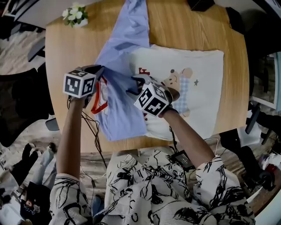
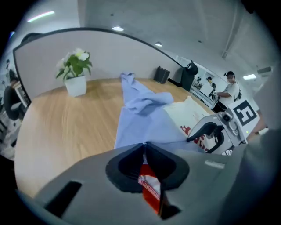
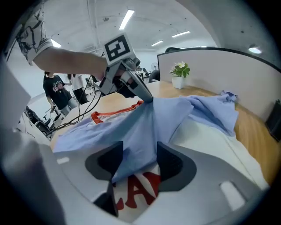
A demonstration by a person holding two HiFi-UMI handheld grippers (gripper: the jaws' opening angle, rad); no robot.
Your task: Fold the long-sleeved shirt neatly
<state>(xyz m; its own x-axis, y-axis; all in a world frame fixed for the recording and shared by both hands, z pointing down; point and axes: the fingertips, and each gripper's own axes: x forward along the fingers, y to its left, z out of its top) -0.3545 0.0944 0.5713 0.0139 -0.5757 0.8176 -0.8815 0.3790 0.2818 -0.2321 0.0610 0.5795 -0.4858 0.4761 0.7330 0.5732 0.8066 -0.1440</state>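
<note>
The long-sleeved shirt (image 1: 199, 79) lies on the round wooden table (image 1: 57, 52): white body with a bear print, light blue sleeves, red collar (image 1: 98, 104). One blue sleeve (image 1: 127, 35) runs to the far edge. My left gripper (image 1: 100, 70) is shut on the shirt at the collar; red trim (image 2: 149, 189) shows between its closed jaws (image 2: 144, 147). It lifts blue cloth (image 3: 167, 118) into a ridge. My right gripper (image 1: 136, 84) hovers over the red chest lettering, jaws (image 3: 139, 160) apart, with a fold of that blue cloth hanging between the pads.
A small potted plant (image 1: 75, 15) stands at the table's far left edge. A black object (image 1: 202, 4) sits at the far rim. Cables (image 1: 92, 127) hang off the near edge by my left arm. People stand in the room behind (image 2: 228, 90).
</note>
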